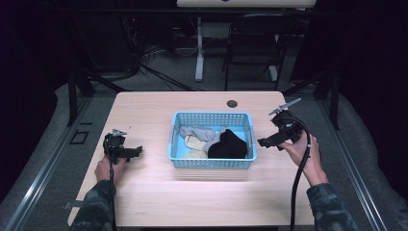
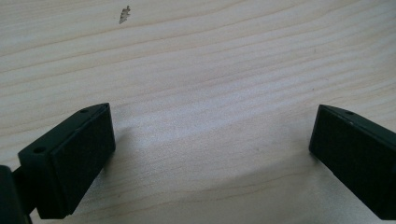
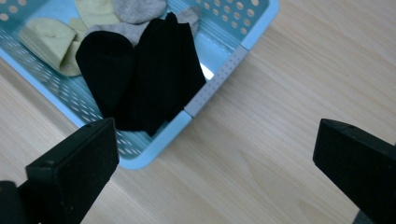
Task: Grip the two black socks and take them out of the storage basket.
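Observation:
A light blue plastic basket (image 1: 179, 147) (image 3: 219, 74) stands in the middle of the wooden table. It holds black socks (image 1: 228, 144) (image 3: 144, 74), grey socks (image 1: 196, 133) (image 3: 137, 9) and pale yellow socks (image 1: 192, 143) (image 3: 51, 39). My left gripper (image 1: 137, 150) (image 2: 210, 149) rests low over bare wood left of the basket, open and empty. My right gripper (image 1: 263, 142) (image 3: 210, 163) hovers just right of the basket, open, with nothing between its jaws. It looks down at the basket's corner and the black socks.
The table (image 1: 144, 115) has a dark round hole (image 1: 232, 103) behind the basket. A small mark (image 2: 124, 14) shows on the wood ahead of the left gripper. Chairs and a desk leg (image 1: 199, 48) stand beyond the far edge.

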Demonstrator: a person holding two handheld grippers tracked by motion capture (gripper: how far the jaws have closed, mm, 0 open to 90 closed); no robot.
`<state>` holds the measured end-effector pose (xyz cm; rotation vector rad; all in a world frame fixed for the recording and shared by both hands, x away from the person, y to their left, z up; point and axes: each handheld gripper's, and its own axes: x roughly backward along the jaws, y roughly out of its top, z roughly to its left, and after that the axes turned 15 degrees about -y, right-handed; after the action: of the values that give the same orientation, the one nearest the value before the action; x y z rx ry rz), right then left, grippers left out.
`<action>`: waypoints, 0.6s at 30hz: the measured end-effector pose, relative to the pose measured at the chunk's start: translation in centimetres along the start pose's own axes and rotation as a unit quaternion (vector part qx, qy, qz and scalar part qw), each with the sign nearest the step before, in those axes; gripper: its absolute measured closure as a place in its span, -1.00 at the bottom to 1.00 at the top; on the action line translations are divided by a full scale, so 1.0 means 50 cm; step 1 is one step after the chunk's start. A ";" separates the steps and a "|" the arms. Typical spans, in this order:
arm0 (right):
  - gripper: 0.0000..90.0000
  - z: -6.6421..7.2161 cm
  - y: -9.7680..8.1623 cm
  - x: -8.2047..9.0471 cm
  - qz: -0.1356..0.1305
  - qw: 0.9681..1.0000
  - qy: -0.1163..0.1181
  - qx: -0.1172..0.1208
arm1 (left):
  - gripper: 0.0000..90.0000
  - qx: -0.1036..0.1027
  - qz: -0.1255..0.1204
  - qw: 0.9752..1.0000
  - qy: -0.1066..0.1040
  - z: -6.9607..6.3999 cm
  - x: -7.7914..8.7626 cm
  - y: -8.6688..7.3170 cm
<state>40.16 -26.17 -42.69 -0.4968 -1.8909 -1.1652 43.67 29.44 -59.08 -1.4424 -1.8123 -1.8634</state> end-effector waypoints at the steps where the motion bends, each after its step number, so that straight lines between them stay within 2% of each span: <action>1: -1.00 0.002 0.006 -0.001 0.006 1.000 0.000 0.006 | -1.00 0.000 0.000 1.000 0.000 0.000 0.000 0.000; 4: -1.00 0.020 0.032 -0.011 0.003 1.000 0.012 0.006 | -1.00 0.000 0.000 1.000 0.000 0.000 0.000 0.000; 6: -1.00 0.032 0.047 -0.018 0.003 1.000 0.018 0.014 | -1.00 0.000 0.000 1.000 0.000 0.000 0.000 0.000; 10: -1.00 0.053 0.071 -0.037 0.010 0.999 0.020 0.028 | -1.00 0.000 0.000 1.000 0.000 0.000 0.000 0.000; 11: -1.00 0.058 0.076 -0.042 0.007 0.999 0.027 0.024 | -1.00 0.000 0.000 1.000 0.000 0.000 0.000 0.000; 15: -1.00 0.067 0.089 -0.051 0.008 0.999 0.028 0.031 | -1.00 0.000 0.000 1.000 0.000 0.000 0.000 0.000; 16: -1.00 0.076 0.098 -0.062 0.015 0.999 0.031 0.039 | -1.00 0.000 0.000 1.000 0.000 0.000 0.000 0.000; 18: -1.00 0.085 0.102 -0.073 0.017 0.999 0.035 0.033 | -1.00 0.000 0.000 1.000 0.000 0.000 0.000 0.000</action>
<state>43.86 -19.63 -43.88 -0.4440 -1.8472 -1.0811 43.67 29.45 -59.07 -1.4431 -1.8119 -1.8632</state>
